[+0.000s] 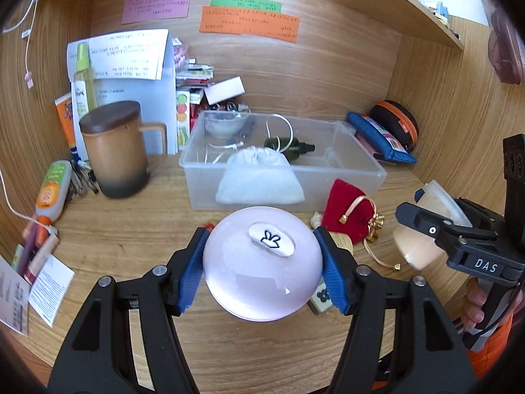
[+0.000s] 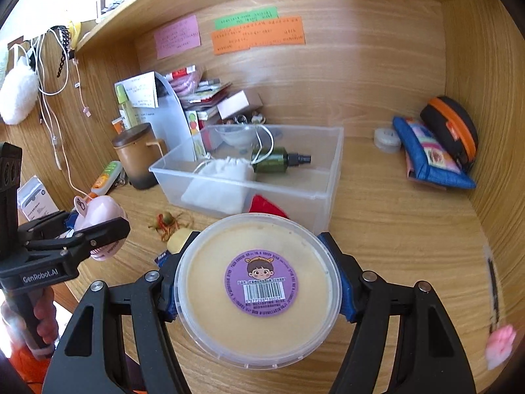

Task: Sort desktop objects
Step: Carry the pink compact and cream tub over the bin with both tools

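- left gripper: jaws pinching pink round gadget, held above tabletop
- right gripper: jaws clamped on lidded tub, w/ purple sticker
- clear bin just behind both

Bin right half free; pouch, bottle crowd left; mug flanks it

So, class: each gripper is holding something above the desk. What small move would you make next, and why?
Probably carry both forward over the clear plastic bin before releasing. The left gripper clamps the pink round case and the right gripper the lidded tub, both short of the bin's near wall, and the bin's right half looks free.
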A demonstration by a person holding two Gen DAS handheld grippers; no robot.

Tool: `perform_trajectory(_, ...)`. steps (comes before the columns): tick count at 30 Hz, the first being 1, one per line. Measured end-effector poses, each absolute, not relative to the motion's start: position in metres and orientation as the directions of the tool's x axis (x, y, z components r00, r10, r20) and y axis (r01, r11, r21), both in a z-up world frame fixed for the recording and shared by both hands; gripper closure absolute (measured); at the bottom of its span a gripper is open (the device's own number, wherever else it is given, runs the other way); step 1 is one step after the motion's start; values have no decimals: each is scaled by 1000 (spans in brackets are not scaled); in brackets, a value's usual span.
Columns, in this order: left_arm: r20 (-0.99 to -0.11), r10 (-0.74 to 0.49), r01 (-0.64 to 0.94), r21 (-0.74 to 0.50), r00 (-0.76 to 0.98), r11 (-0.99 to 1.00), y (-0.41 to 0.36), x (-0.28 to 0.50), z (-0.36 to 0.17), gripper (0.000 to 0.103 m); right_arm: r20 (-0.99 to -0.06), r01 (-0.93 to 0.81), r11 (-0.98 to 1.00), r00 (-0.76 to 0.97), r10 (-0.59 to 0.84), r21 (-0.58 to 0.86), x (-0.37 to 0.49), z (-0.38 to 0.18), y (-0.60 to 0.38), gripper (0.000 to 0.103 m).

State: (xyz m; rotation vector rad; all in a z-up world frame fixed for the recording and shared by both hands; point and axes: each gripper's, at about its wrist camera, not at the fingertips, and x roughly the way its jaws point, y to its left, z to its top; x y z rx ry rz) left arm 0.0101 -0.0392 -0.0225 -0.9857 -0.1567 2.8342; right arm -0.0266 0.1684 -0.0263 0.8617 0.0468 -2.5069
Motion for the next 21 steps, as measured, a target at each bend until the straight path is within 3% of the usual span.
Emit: perform_trajectory(21,-588,117,-75,-95,-801,-993,-64,-45,28,39,-524,504,-863,-738,-424,-12,-75,36,145,37)
